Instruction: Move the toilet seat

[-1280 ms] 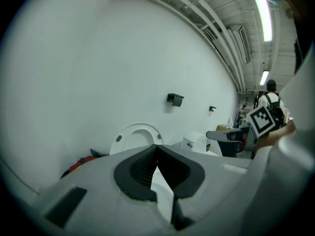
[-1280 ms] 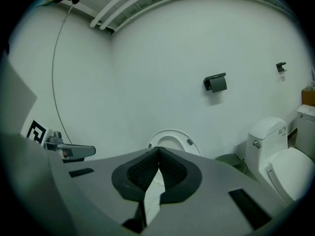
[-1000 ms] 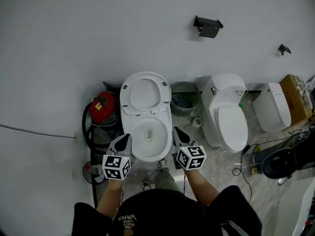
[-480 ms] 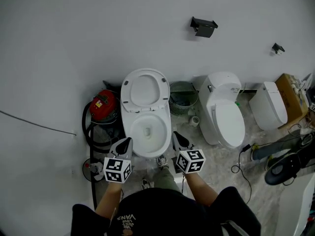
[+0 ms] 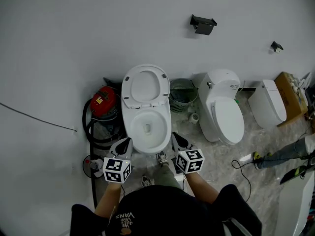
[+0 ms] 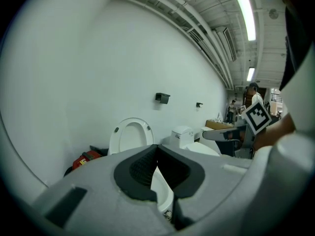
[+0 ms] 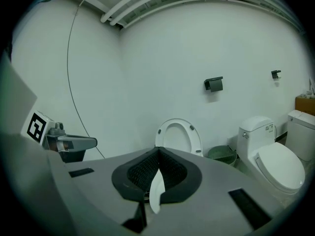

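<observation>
White toilet seat (image 5: 144, 70) stood raised against the wall above the open bowl (image 5: 147, 132). Left tongs (image 5: 125, 142) and right tongs (image 5: 176, 137), both clenched and empty, hovered by the bowl's front rim. Likely best: hook the seat's top edge with one tip and lower it slowly to avoid a slam.

Left gripper (image 5: 124, 144) and right gripper (image 5: 178, 139) held level side by side, well apart, both pointing forward, fingers pressed together on each, marker cubes (image 5: 116, 169) facing up, bare forearms (image 5: 199, 183) extending from black sleeves (image 5: 88, 215)
</observation>
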A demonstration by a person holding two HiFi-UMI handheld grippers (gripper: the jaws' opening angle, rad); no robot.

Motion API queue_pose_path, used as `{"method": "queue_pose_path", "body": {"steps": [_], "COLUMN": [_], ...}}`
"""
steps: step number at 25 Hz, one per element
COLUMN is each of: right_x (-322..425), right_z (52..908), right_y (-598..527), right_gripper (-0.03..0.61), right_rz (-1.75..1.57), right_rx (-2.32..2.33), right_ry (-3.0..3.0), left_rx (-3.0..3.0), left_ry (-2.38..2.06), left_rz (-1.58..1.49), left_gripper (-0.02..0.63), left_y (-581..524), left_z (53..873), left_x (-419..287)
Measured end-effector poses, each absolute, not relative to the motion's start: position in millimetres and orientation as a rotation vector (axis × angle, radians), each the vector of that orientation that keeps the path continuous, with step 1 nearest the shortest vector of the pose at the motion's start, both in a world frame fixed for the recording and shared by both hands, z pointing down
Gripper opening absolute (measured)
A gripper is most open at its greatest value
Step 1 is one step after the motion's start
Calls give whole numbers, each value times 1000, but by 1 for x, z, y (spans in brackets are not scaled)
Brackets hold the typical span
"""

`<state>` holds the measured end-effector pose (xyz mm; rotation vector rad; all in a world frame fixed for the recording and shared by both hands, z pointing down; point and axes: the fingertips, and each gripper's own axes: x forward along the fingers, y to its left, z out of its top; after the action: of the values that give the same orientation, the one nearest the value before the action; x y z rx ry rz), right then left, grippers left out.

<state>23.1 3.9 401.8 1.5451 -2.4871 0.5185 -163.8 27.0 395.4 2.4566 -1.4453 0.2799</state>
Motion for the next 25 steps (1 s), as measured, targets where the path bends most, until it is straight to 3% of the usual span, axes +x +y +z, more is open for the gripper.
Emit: {"method": "queue_pose_path", "body": {"steps": [25], "right_x": [19], "right_z": [402], "right_y": [11], "right_gripper": [-3], "right_rz": [491], "right_rx": [1529], "right_ry": [-2493], "left_rx": [2454], "left_ry": [-1447], "left_rz": [264], "left_gripper": [0], "left_y": [37], "left_z": [395], "left_x": [-159]}}
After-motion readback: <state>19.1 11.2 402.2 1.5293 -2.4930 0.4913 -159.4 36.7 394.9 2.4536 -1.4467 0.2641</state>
